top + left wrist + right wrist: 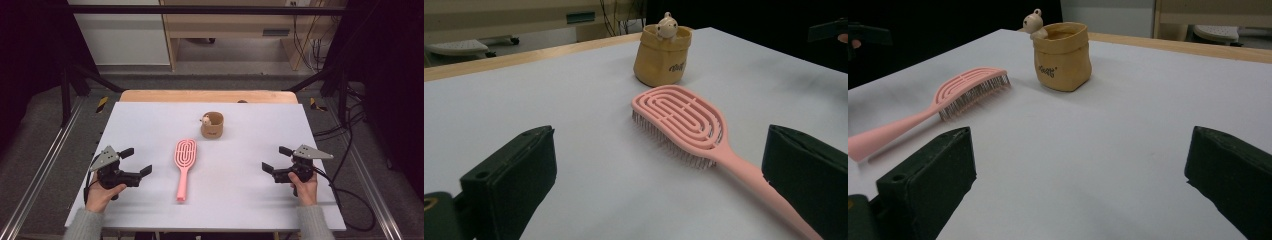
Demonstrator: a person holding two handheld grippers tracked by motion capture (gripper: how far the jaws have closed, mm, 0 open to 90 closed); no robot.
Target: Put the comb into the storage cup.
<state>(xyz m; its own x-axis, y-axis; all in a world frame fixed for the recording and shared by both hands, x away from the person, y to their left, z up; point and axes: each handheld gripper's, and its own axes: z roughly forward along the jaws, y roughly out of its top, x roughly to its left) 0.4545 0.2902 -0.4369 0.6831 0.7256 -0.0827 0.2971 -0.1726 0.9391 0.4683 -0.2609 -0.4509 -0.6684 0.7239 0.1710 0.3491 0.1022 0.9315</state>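
Grippers resting beside a pink brush.
Left gripper (pixel 134 161) and right gripper (pixel 276 159) are holding fingers apart, flanking the brush (pixel 184 166) lying on the surface (pixel 150 120).

We find one piece of writing: a short dark word printed on the front of the tan pot (pixel 1062 56), ahead of the open right tongs (pixel 1080 165). We cannot make out its letters.

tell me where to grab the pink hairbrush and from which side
Grip the pink hairbrush by its slim handle, coming from above with the open left gripper, which looks nearest. It lies flat, bristles down; the handle is narrow and bare, the head broad.
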